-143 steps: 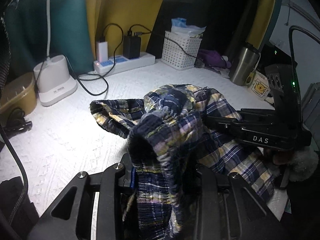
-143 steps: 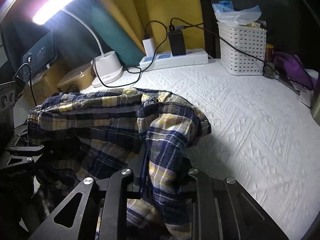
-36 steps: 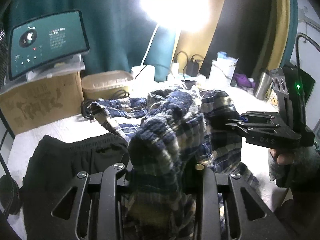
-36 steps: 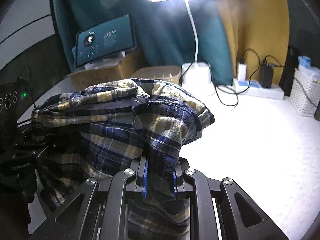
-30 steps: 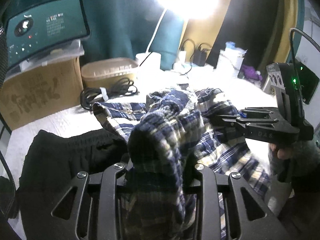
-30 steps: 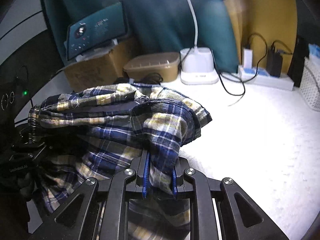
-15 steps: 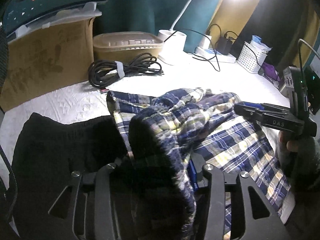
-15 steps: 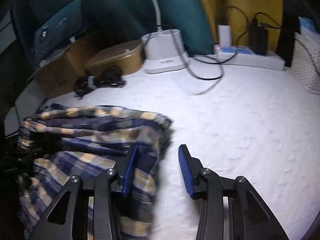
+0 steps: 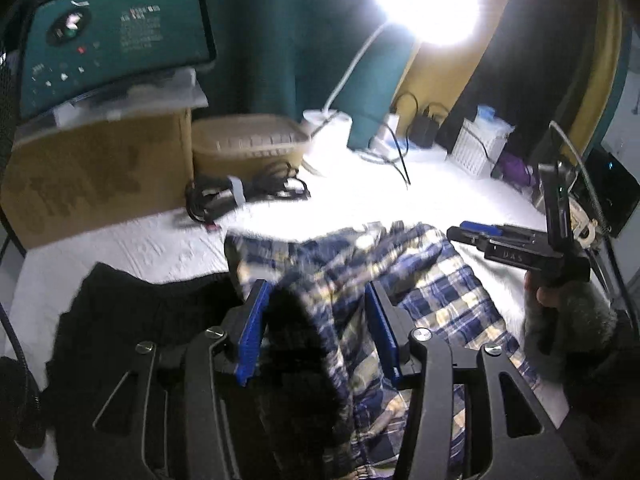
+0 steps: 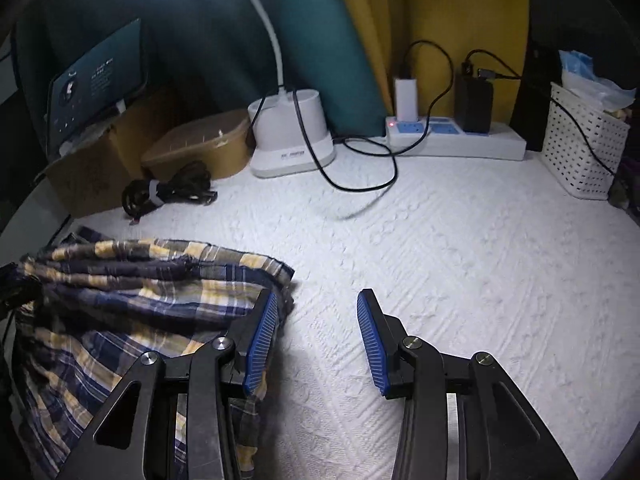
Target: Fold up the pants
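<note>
Both claws had let go of the plaid pants point(image 10: 132, 300) since a second earlier, when each still pinched a bunch of the cloth. The pants lay crumpled on the white textured cover point(image 10: 460, 248) near its front edge, partly overlapping a black garment point(image 9: 132, 320) toward the front-left corner. The left gripper point(image 9: 320, 332) stood about half open, a loose hump of plaid between its blue pads point(image 9: 252, 336) without being pressed. The right gripper point(image 10: 316, 344) was also partly open, with only bare cover between its jaws; its left finger touched the edge of the pants. From the left wrist view, a hand point(image 9: 560, 312) in a fuzzy sleeve held the right gripper point(image 9: 472, 229) at the cover's right side. Along the back edge stood a lamp base point(image 10: 290, 140), a power strip point(image 10: 456, 140) and a white basket point(image 10: 580, 152); a coiled cable point(image 10: 168, 192) lay back-left.
</note>
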Demonstrator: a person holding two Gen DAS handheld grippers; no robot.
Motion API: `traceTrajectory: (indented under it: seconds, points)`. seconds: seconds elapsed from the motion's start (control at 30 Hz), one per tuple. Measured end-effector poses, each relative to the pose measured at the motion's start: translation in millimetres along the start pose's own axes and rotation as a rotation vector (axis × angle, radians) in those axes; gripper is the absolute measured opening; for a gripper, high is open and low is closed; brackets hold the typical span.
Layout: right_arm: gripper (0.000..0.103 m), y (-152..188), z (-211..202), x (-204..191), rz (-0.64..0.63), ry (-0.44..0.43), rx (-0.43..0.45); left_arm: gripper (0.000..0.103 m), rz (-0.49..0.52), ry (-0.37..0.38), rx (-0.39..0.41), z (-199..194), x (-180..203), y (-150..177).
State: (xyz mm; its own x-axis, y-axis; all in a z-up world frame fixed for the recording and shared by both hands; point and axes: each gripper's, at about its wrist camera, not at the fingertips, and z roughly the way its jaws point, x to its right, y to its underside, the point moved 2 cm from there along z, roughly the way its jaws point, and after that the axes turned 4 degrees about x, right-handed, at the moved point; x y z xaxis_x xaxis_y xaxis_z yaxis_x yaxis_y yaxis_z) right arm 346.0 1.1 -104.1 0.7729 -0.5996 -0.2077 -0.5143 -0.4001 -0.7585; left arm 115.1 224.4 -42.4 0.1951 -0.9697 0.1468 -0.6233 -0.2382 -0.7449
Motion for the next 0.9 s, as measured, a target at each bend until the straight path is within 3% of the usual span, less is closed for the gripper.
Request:
traceTrajectory:
  seconds: [0.43, 0.63, 0.9]
  points:
    - [0.043, 5.7, 19.6, -7.8, -0.018, -0.017, -0.06, 0.051, 0.022, -0.137, -0.082, 48.1, -29.5, 0.9]
    - [0.043, 5.6, 21.2, -8.1, -0.029, -0.008, -0.065, 0.054, 0.014, -0.143, -0.084, 54.2, -35.9, 3.2]
    - [0.043, 6.7, 2.1, -8.2, -0.028, 0.011, -0.046, 0.055, 0.007, -0.129, -0.028, 28.1, -27.2, -0.6]
